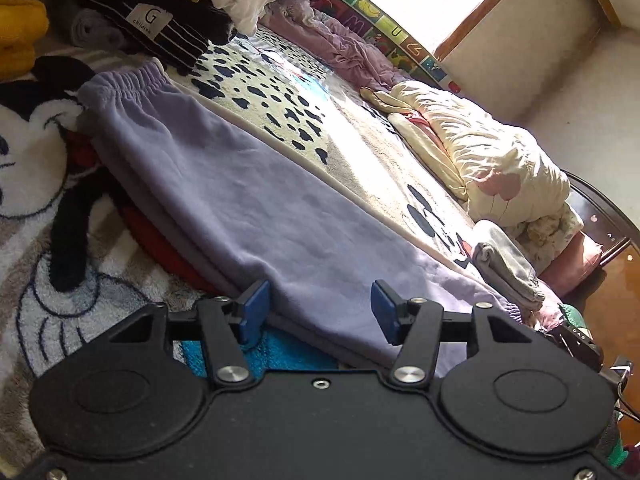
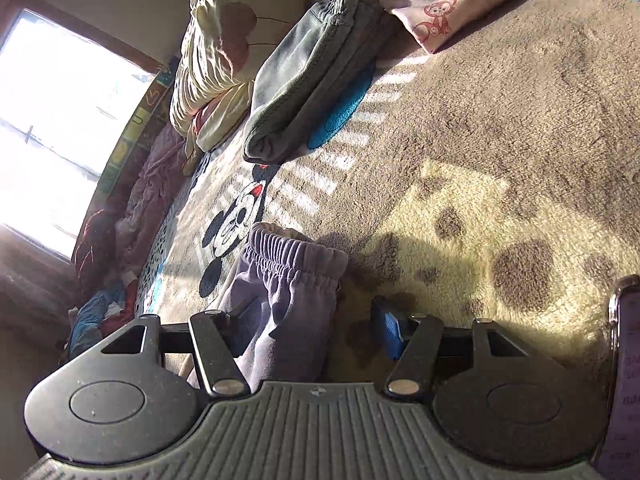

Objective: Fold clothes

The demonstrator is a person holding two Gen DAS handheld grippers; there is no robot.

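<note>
A pair of lavender fleece trousers lies flat and lengthwise on a plush cartoon-mouse blanket. Its elastic waistband is at the upper left and its cuffed end at the lower right. My left gripper hovers over the near edge of the trousers, its blue pads wide apart and not pressing the fabric. In the right wrist view the gathered cuff of the trousers lies between the fingers of my right gripper. The cuff is next to the left finger and clear of the right pad. Both grippers are open.
A folded grey garment and a cream quilt lie beyond the trousers. Folded dark striped clothes with a "G" label and a yellow item sit at the upper left. Loose purple clothes lie by the window. A phone edge shows at the far right.
</note>
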